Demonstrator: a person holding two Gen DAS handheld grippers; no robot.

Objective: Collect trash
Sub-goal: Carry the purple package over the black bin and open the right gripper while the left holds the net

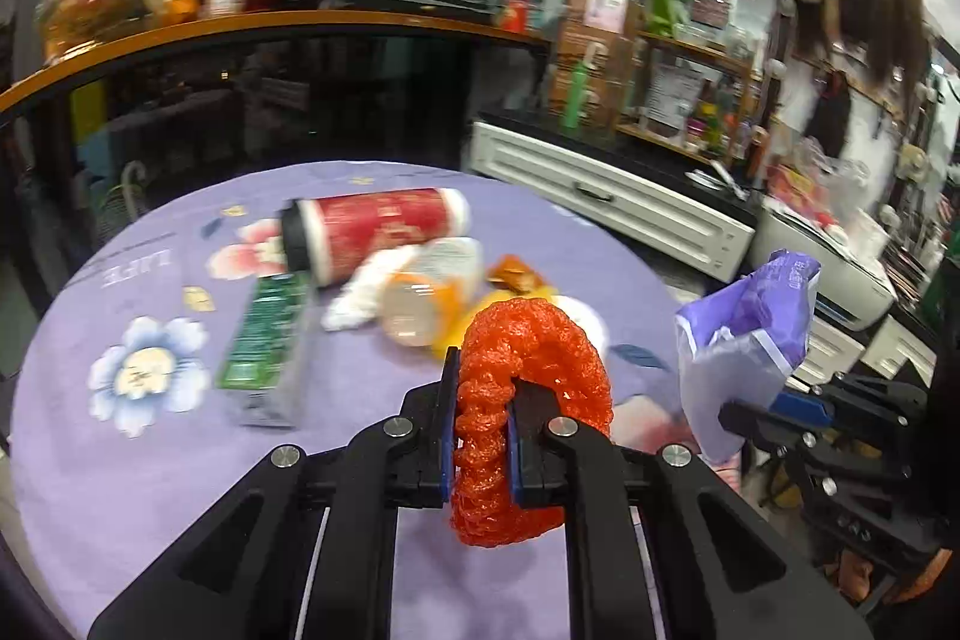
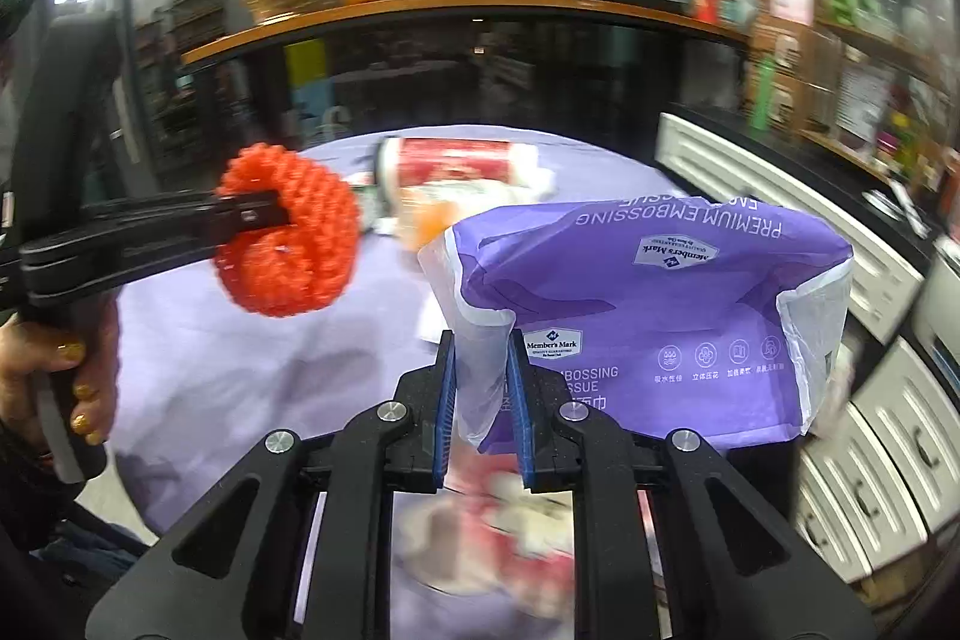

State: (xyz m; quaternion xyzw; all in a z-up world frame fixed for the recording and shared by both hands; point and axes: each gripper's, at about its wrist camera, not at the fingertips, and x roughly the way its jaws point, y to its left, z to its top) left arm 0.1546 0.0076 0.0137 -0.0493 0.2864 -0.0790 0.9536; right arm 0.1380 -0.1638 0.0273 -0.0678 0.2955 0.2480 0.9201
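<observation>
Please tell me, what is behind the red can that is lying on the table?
Behind the red can only the purple tablecloth edge shows, then a dark glass counter beyond the table. The can covers the cloth directly behind it, so anything small lying there cannot be seen.

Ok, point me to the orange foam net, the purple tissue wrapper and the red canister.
orange foam net (image 1: 534, 340), left wrist view, upper curve.
purple tissue wrapper (image 2: 648, 304), right wrist view, middle of the purple face.
red canister (image 1: 384, 226), left wrist view, red label.

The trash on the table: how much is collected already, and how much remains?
No bin is in view, so nothing shows as done. In hand: left gripper grips the orange foam net; right gripper grips the purple tissue wrapper. Left on the table: red canister, green box, plastic bottle, wrappers.
</observation>
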